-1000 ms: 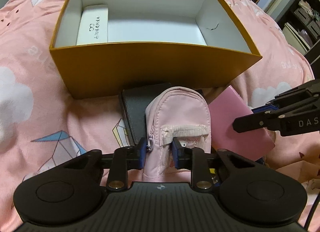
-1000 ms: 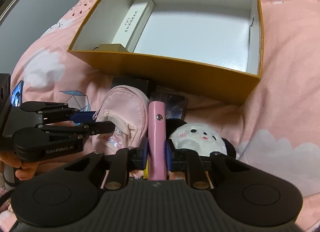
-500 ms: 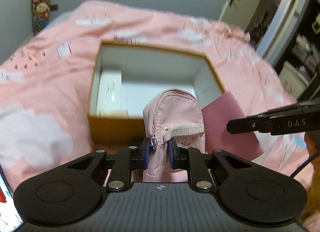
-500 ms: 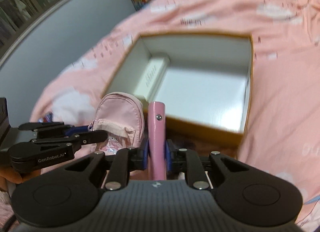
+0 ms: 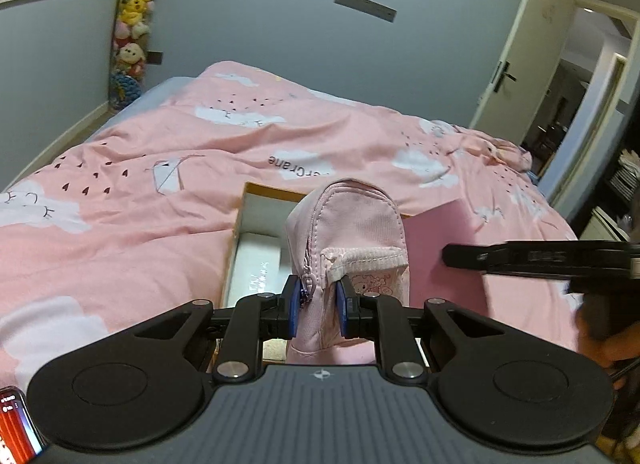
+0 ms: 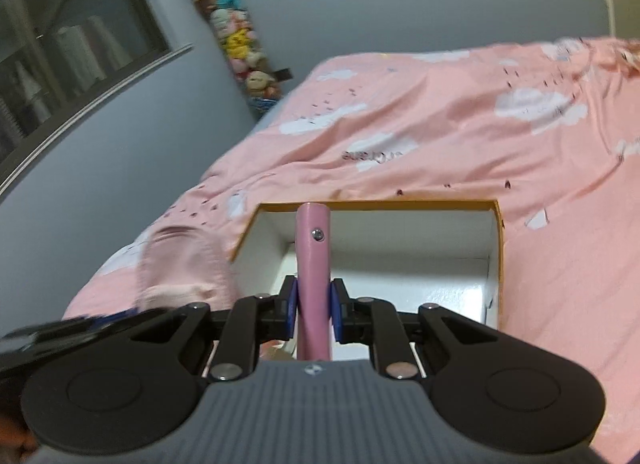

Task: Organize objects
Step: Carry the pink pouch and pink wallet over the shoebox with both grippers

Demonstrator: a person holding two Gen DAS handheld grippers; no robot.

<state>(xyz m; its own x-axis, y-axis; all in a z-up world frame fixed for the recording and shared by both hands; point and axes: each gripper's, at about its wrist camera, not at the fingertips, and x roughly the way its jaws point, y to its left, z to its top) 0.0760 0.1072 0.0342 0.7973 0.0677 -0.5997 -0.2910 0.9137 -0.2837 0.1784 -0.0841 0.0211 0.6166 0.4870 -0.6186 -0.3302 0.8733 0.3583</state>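
- The left gripper (image 5: pixel 317 306) is clenched on the pink mini backpack pouch (image 5: pixel 352 256), its blue pads pinching the fabric beside the zipper, low on the body. The pouch is held in the air, upright, in front of the open yellow cardboard box (image 5: pixel 256 189) that sits on the pink cloud-print duvet (image 5: pixel 120 224).
- The pouch looks soft and light. The cloth gives under the pads, so I judge the hold secure but loose in shape: the body may sag or swing. A pinch at the seam or zipper edge, where layers double up, seems the firmest spot.
- A white carton (image 5: pixel 258 264) already lies along the box's left wall, so free floor is to its right.
- The right gripper (image 6: pixel 313 310) is clamped on the pink flat case (image 6: pixel 314 260), seen edge-on with a metal snap near its top, held over the box's (image 6: pixel 498 248) near wall.
- The case looks stiff, thin and smooth-skinned. It should keep its shape but could slip or pivot between the pads, so gripping its flat faces near the middle seems best.
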